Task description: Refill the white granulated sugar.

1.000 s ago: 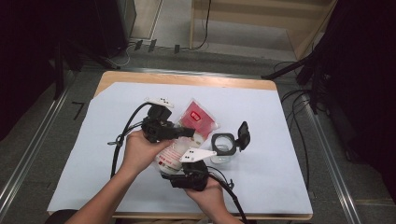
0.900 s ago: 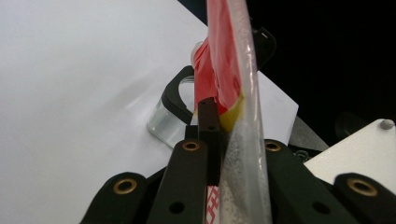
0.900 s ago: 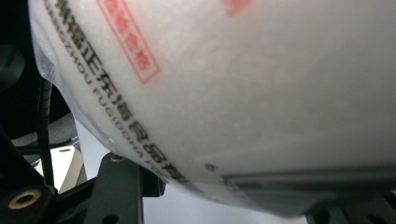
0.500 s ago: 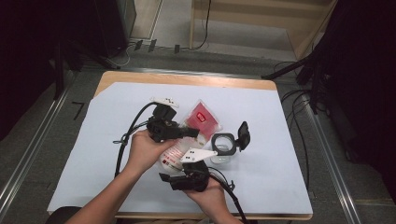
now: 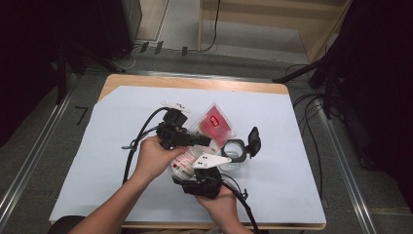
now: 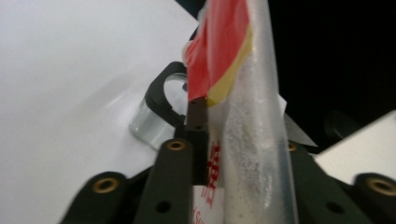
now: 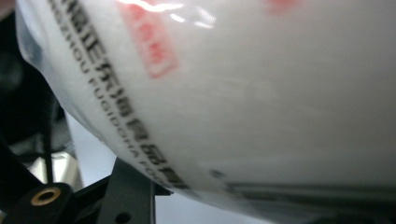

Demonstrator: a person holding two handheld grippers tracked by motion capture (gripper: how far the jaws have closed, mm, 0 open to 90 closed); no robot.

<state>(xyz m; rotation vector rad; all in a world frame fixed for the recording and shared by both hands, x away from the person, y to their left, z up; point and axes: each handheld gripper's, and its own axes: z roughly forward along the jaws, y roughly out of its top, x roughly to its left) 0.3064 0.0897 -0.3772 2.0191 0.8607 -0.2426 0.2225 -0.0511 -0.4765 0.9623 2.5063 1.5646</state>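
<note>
Since a second ago the clear bag (image 5: 210, 127) with the red label has tipped up a little as the left claw (image 5: 207, 141), just easing wider, grasps its edge. The right claw (image 5: 204, 168), closing at six o'clock, clenches its white lower end. At three o'clock, a glass jar (image 5: 234, 151) stands on the surface (image 5: 292, 146).

bag (image 5: 209, 127) above table sheet (image 5: 107, 146) | jar (image 5: 234, 152) right of bag | lid (image 5: 253, 140) right of jar
</note>
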